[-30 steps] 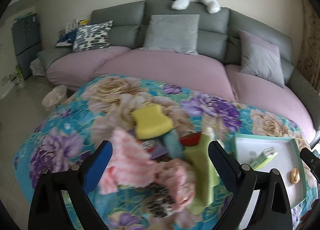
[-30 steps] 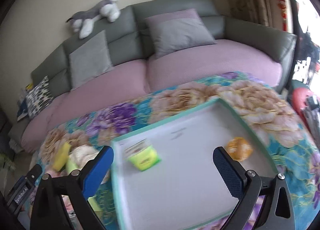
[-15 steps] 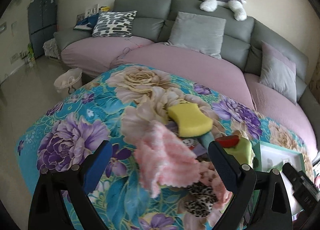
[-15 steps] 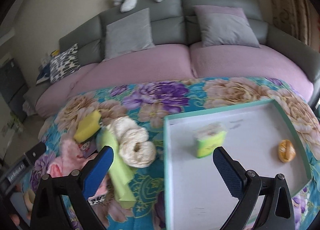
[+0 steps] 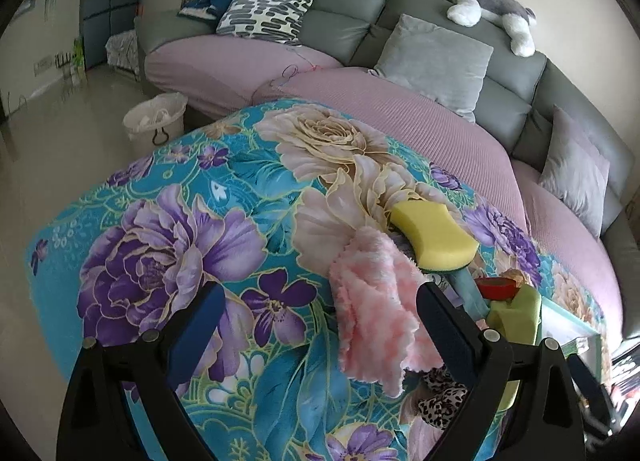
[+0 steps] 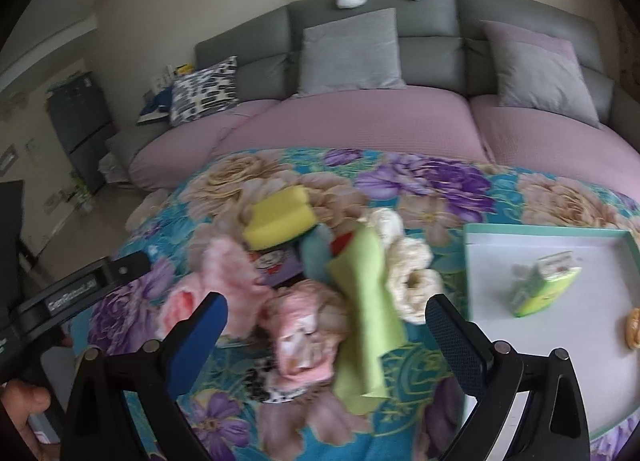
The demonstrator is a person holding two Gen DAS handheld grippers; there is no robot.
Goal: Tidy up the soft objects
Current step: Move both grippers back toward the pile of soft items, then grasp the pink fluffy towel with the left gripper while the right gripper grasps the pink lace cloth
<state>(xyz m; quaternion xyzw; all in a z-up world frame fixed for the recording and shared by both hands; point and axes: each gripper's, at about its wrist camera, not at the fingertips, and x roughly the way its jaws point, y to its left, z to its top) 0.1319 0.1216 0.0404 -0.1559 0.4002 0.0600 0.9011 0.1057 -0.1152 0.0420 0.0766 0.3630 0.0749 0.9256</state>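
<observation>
I take the yellow sponge (image 5: pixel 434 237) as my landmark: a thick, rounded block with a dark green underside, lying on the floral-covered table (image 5: pixel 168 221) in front of the sofa (image 5: pixel 400 121). Just in front of the sponge, overlapping its near edge, lies a fluffy pink cloth (image 5: pixel 376 309), shaggy and crumpled into folds. To the right of the sponge I see a light green cloth (image 6: pixel 366 317), long and flat, with a bit of red (image 5: pixel 496 288) at its far end, and just right of that two cream knitted rings (image 6: pixel 412 273), one behind the other. Nearer to me than the sponge sits a bundled pink patterned cloth (image 6: pixel 306 331), with a leopard-print piece (image 5: pixel 440 401) at its near side. Further right of the sponge is a white tray with a mint rim (image 6: pixel 544 231), holding a green tissue pack (image 6: pixel 544 285) and a small orange thing (image 6: pixel 633 327) at the frame edge. My left gripper (image 5: pixel 320 313) hangs with its blue pads spread wide and nothing between them; the pink fluffy cloth lies against the inside of its right finger, and the sponge is beyond that. My right gripper (image 6: pixel 326 321) is likewise wide apart and empty, with the pink bundle and green cloth lying between its fingers in view, though the picture is blurred.
</observation>
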